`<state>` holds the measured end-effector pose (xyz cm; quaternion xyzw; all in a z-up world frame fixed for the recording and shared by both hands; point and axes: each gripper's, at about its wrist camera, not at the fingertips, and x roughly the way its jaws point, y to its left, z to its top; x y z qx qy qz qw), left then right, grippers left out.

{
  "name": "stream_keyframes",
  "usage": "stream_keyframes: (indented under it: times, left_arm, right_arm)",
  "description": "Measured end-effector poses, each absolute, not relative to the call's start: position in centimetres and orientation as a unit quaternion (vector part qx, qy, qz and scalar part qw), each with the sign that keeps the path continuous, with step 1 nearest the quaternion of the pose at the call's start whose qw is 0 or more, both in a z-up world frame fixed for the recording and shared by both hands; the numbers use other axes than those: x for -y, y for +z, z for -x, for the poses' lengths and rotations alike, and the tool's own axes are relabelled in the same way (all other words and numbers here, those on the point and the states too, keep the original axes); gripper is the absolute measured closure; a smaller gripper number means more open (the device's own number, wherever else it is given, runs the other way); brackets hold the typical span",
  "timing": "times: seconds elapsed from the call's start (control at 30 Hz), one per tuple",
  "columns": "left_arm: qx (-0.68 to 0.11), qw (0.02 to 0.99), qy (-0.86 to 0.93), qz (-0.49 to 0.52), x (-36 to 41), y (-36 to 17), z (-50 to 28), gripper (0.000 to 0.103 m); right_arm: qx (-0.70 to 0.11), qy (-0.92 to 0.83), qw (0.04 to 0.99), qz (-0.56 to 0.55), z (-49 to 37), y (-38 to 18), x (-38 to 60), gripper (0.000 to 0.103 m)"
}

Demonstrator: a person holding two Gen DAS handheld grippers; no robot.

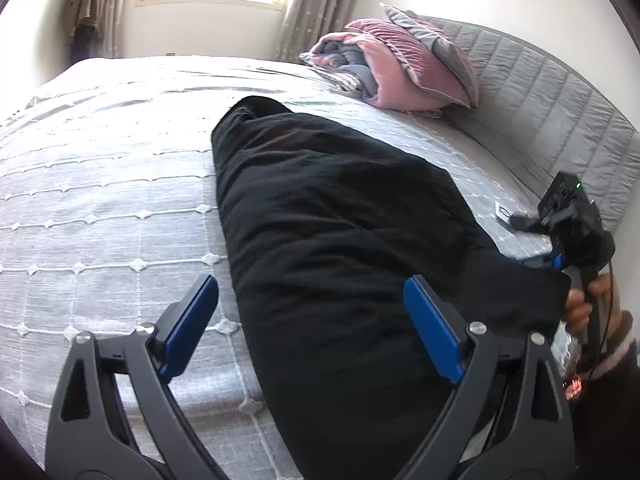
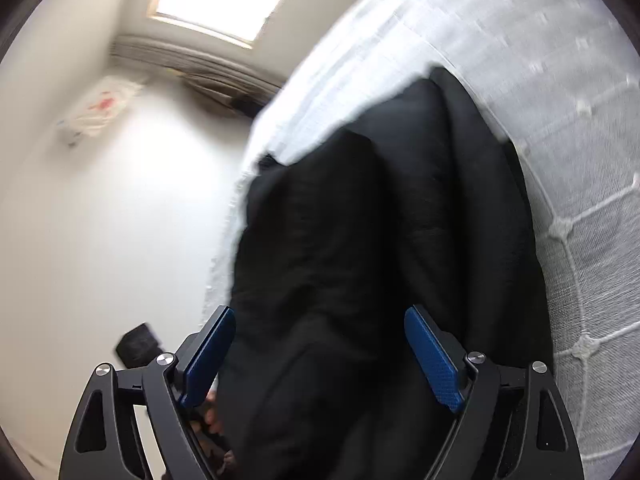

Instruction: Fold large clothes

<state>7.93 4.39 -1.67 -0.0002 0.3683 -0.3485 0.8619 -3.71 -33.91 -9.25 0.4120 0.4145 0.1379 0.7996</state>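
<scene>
Left fingers: I see them released, spread above the garment's near end
Right fingers: released too, black cloth between them
Black garment: lying lengthwise on the bed
Pillows: by the headboard

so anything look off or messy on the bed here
Mostly tidy. The black garment lies as a long lumpy strip, its near end hanging over the edge of the bed. Both tongs, left and right, are open around it.
</scene>
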Motion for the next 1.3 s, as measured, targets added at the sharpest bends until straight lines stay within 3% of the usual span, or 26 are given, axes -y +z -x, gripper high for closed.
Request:
stream_keyframes:
  times: [0.03, 0.1, 0.13, 0.3, 0.43, 0.5, 0.63, 0.77, 0.8, 0.87, 0.9, 1.3]
  left_arm:
    - [-0.371, 0.863, -0.342, 0.001, -4.2, -1.7, -8.1, 0.009]
    - [-0.379, 0.864, -0.332, -0.002, -4.0, -1.8, -8.4, 0.009]
    - [-0.383, 0.864, -0.328, -0.003, -3.9, -1.9, -8.6, 0.009]
    - [-0.378, 0.870, -0.317, 0.002, -3.3, -1.6, -8.7, 0.009]
    - [-0.379, 0.864, -0.330, 0.021, -2.6, -1.4, -8.8, 0.002]
    - [-0.391, 0.855, -0.341, 0.031, -2.1, -1.8, -8.8, 0.002]
    - [-0.426, 0.828, -0.362, 0.032, -0.6, -3.0, -8.8, 0.001]
    - [-0.452, 0.811, -0.368, 0.048, 0.0, -4.0, -9.2, 0.001]
    - [-0.460, 0.806, -0.366, 0.058, -0.1, -4.2, -9.4, 0.001]
    - [-0.469, 0.800, -0.367, 0.075, -0.3, -4.4, -9.6, 0.001]
    - [-0.473, 0.797, -0.367, 0.083, -0.4, -4.5, -9.7, 0.001]
    - [-0.470, 0.800, -0.365, 0.073, -0.3, -4.5, -8.8, 0.001]
  right_arm:
    - [-0.420, 0.133, 0.805, -0.397, 3.1, -9.3, 33.7, 0.032]
    - [-0.424, 0.122, 0.817, -0.371, 2.1, -8.9, 33.0, 0.074]
    - [-0.417, 0.124, 0.820, -0.371, 1.8, -8.4, 32.7, 0.083]
    - [-0.325, 0.135, 0.883, -0.310, 3.4, -2.4, 32.1, 0.090]
    - [-0.264, 0.104, 0.908, -0.307, 7.0, 0.1, 35.2, 0.094]
    - [-0.283, 0.067, 0.903, -0.317, 7.7, -1.6, 37.4, 0.094]
    - [-0.400, -0.003, 0.856, -0.326, 6.7, -9.2, 39.4, 0.091]
    - [-0.370, 0.029, 0.828, -0.419, 8.7, -9.4, 41.6, 0.083]
    - [-0.361, 0.039, 0.826, -0.431, 9.2, -9.2, 42.0, 0.077]
    - [-0.341, 0.067, 0.814, -0.465, 10.7, -8.9, 42.5, 0.029]
    - [-0.338, 0.075, 0.810, -0.474, 10.7, -8.9, 41.7, 0.026]
    - [-0.390, 0.123, 0.742, -0.531, 13.4, -10.2, 41.2, 0.026]
